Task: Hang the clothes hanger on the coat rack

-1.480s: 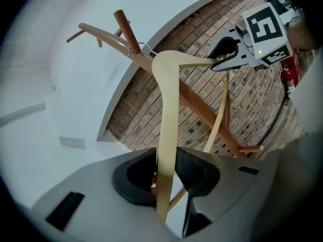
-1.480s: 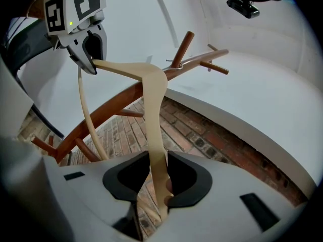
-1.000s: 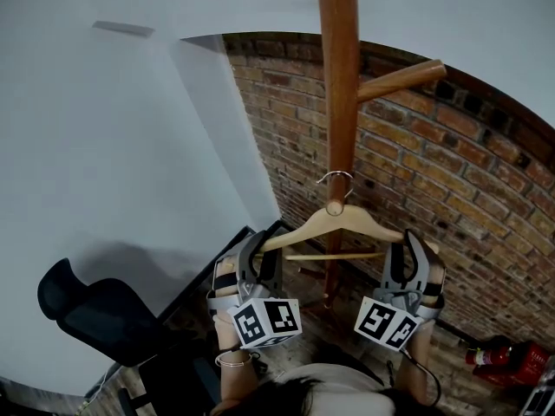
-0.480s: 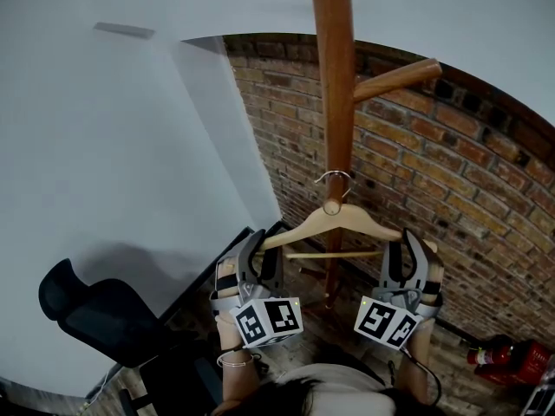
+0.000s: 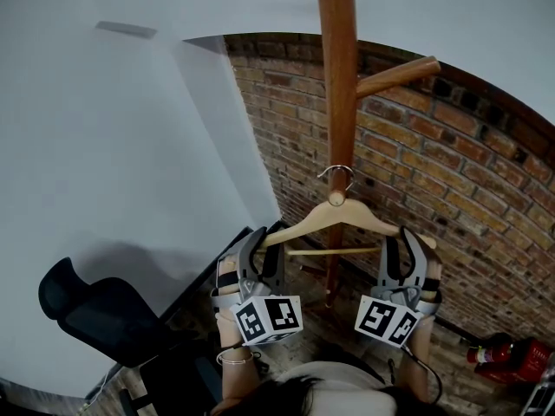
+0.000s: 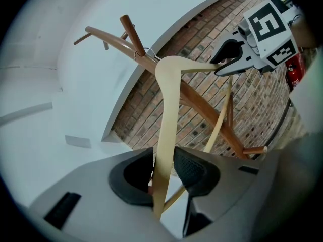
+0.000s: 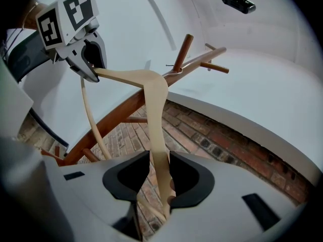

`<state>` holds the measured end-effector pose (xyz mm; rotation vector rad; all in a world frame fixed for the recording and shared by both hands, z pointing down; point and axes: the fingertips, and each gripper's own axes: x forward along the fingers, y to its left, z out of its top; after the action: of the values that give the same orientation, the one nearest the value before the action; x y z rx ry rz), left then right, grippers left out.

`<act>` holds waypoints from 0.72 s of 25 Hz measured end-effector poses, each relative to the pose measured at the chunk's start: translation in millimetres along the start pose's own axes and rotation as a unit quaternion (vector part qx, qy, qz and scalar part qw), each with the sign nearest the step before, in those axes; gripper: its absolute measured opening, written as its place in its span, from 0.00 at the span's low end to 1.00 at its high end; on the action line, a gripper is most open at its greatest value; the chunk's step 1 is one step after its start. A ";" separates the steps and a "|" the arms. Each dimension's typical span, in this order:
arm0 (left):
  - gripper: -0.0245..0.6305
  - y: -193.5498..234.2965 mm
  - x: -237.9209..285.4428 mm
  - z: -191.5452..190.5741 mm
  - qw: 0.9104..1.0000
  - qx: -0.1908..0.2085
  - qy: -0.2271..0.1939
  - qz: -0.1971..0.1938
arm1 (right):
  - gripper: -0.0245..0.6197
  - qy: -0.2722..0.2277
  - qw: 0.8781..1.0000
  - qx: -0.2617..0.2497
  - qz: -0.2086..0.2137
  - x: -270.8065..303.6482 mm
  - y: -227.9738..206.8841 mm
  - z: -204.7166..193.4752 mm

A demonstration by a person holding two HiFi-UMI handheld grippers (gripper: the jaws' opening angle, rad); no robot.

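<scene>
Pale wood clothes hanger (image 5: pixel 335 211): gently arched shoulders, thin crossbar beneath, small silver wire hook on a round neck. Held roughly level in front of the dark-brown coat rack (image 5: pixel 338 76) post, below its angled peg (image 5: pixel 395 74). Hook right by the post, contact not discernible. Clamped at one shoulder end by left gripper (image 5: pixel 260 239) jaws, at the other by right gripper (image 5: pixel 406 239) jaws.

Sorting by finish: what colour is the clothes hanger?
A pale natural-wood clothes hanger; head view shows it best.
</scene>
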<state>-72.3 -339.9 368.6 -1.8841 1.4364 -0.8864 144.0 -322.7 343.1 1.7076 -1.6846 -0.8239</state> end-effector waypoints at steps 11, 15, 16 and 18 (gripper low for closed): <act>0.22 2.5 -9.2 0.0 1.000 -0.006 -0.010 0.000 | 0.25 0.001 1.000 -0.006 0.006 -8.3 1.7 4.2; 0.22 4.1 -13.6 -0.1 1.000 -0.006 -0.014 0.001 | 0.25 0.005 1.000 -0.008 0.004 -13.6 1.7 4.2; 0.22 4.3 -15.1 0.1 1.000 -0.007 -0.015 0.002 | 0.25 0.005 1.000 -0.008 0.004 -15.4 2.0 3.9; 0.22 5.0 -18.0 0.0 1.000 -0.008 -0.018 0.004 | 0.25 0.006 1.000 -0.008 0.004 -18.7 3.4 3.8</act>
<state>-78.5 -323.6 362.0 -1.8956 1.4334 -0.8361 138.8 -304.1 343.8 1.6902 -1.6706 -0.8192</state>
